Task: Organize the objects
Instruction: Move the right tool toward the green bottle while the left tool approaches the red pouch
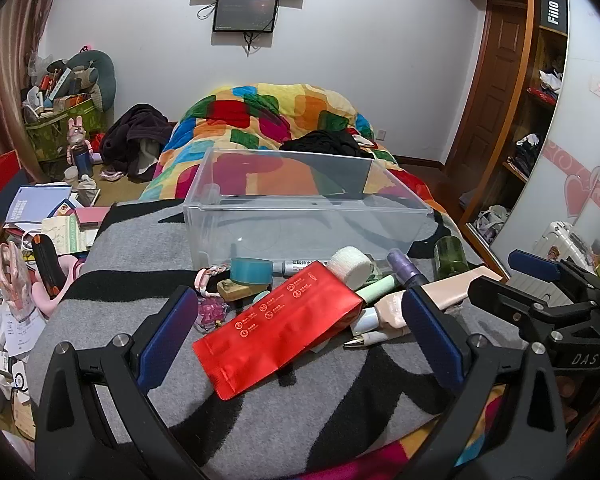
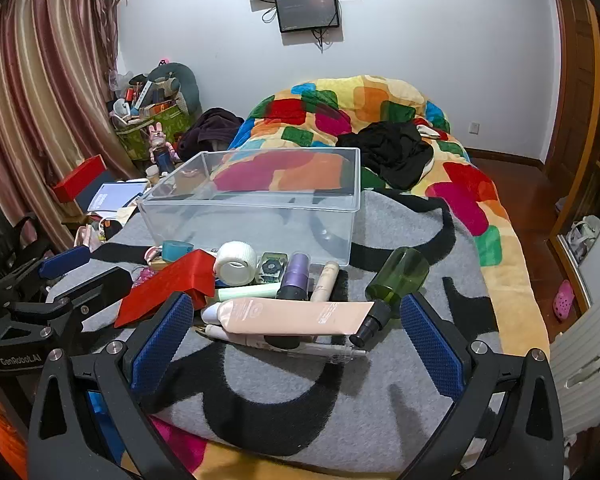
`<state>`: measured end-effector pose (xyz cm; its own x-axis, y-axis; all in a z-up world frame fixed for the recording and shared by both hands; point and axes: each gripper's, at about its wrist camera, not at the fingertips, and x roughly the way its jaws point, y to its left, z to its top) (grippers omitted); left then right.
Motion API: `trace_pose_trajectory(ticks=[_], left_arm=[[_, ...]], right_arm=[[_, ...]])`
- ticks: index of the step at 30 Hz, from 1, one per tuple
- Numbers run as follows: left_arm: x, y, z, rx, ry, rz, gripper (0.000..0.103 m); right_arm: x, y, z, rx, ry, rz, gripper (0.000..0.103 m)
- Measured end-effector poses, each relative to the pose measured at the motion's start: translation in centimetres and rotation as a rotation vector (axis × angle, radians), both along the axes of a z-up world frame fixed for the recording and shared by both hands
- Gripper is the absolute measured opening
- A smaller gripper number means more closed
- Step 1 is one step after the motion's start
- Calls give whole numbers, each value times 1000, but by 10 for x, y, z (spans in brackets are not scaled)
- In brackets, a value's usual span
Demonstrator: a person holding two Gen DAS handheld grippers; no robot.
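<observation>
A clear plastic bin [image 1: 300, 216] [image 2: 252, 216] stands empty on the grey and black blanket [image 1: 260, 432]. In front of it lies a pile of small things: a red foil pouch [image 1: 278, 326] [image 2: 168, 284], a white gauze roll [image 1: 350, 268] [image 2: 236, 262], a blue tape roll [image 1: 252, 271], a pink tube [image 2: 296, 314], a green pump bottle [image 2: 398, 276], a purple spray bottle [image 2: 296, 274] and a pen [image 1: 370, 338]. My left gripper [image 1: 300, 336] is open with the red pouch between its fingers, not touching. My right gripper [image 2: 296, 340] is open around the pink tube.
A patchwork quilt [image 2: 380, 112] with black clothes [image 2: 392, 152] covers the bed behind the bin. Books, boxes and a full green bin [image 1: 60, 120] clutter the floor at left. A wooden wardrobe [image 1: 540, 120] stands at right.
</observation>
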<state>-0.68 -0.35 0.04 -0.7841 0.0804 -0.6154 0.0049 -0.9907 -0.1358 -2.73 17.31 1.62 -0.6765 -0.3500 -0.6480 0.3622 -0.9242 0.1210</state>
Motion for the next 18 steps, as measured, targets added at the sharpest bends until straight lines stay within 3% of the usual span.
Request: trace_pose_trajectory(ticks=[18], left_arm=[[2,5,-3,2,-5,-13,103]], right_arm=[[1,1,0,-11,-6,2,103]])
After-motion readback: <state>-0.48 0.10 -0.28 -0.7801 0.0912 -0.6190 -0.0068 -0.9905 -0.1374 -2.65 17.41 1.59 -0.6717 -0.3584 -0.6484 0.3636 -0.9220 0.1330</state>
